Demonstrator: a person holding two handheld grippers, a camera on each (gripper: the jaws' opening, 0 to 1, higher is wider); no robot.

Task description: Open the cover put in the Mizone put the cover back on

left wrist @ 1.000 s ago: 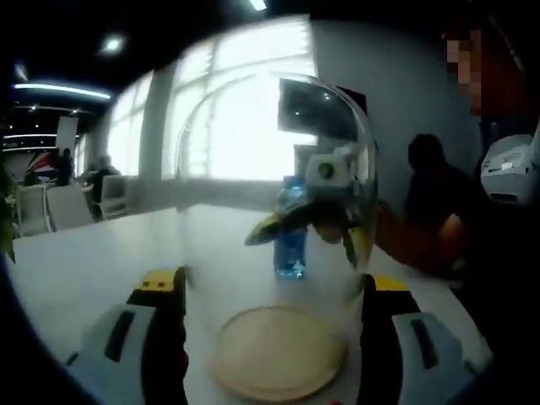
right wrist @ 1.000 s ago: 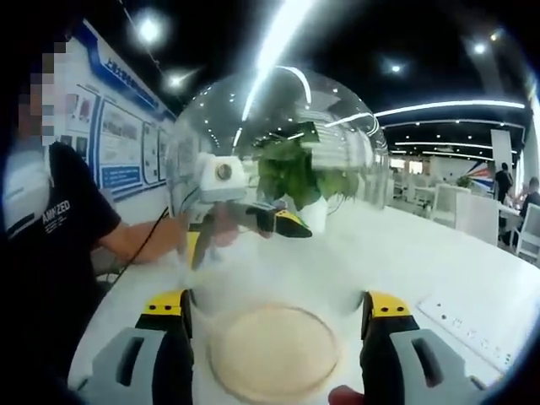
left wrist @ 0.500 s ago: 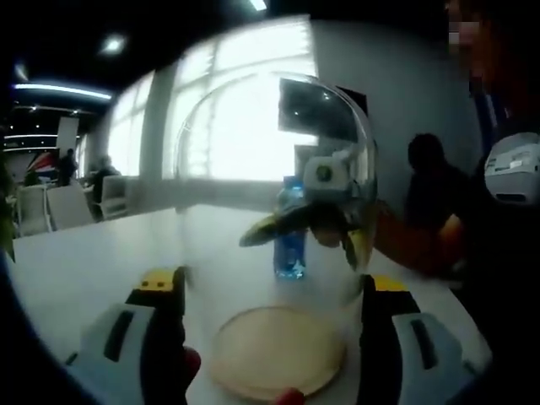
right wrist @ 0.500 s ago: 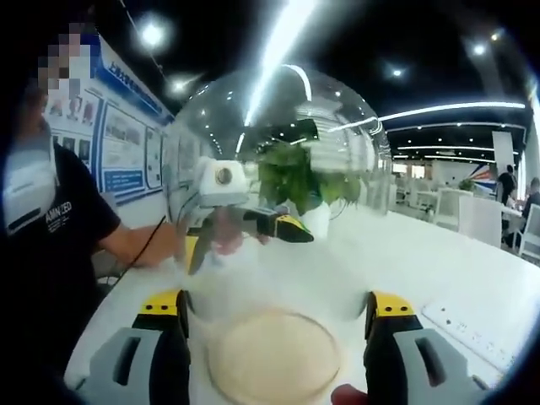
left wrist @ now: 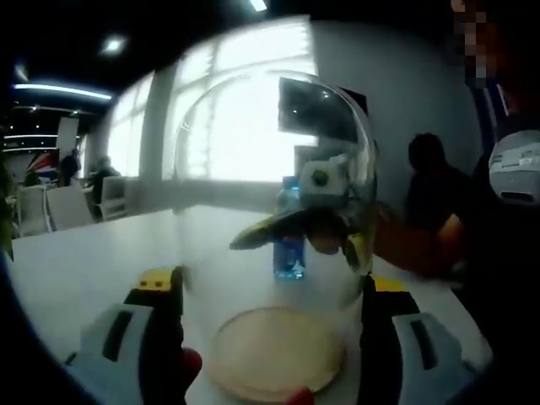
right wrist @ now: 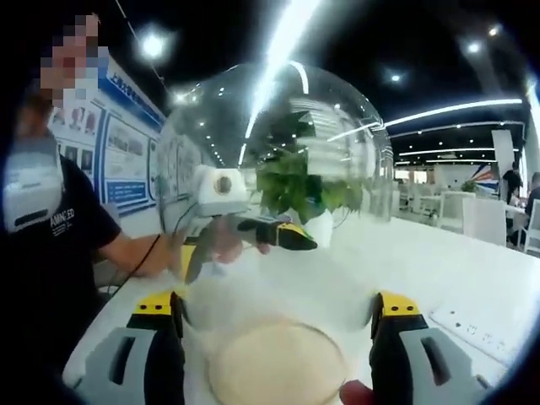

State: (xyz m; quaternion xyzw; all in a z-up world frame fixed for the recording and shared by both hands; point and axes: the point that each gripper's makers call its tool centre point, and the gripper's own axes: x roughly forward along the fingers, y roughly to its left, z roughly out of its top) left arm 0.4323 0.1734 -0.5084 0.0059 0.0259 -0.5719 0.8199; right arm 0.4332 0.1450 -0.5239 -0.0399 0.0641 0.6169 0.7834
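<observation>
The left gripper [left wrist: 270, 291] has its two fingers [left wrist: 160, 291] spread wide, one on each side of the clear glass cover [left wrist: 274, 186]; the cover stands between them like a tall dome, and they look pressed to its sides; a round wooden base [left wrist: 277, 353] lies low between the fingers; past the glass stands the blue Mizone bottle [left wrist: 290, 240] on the white table [left wrist: 76, 270]; the right gripper [right wrist: 274, 316] is spread the same way around the cover, with a green plant [right wrist: 299, 181] showing beyond the glass.
</observation>
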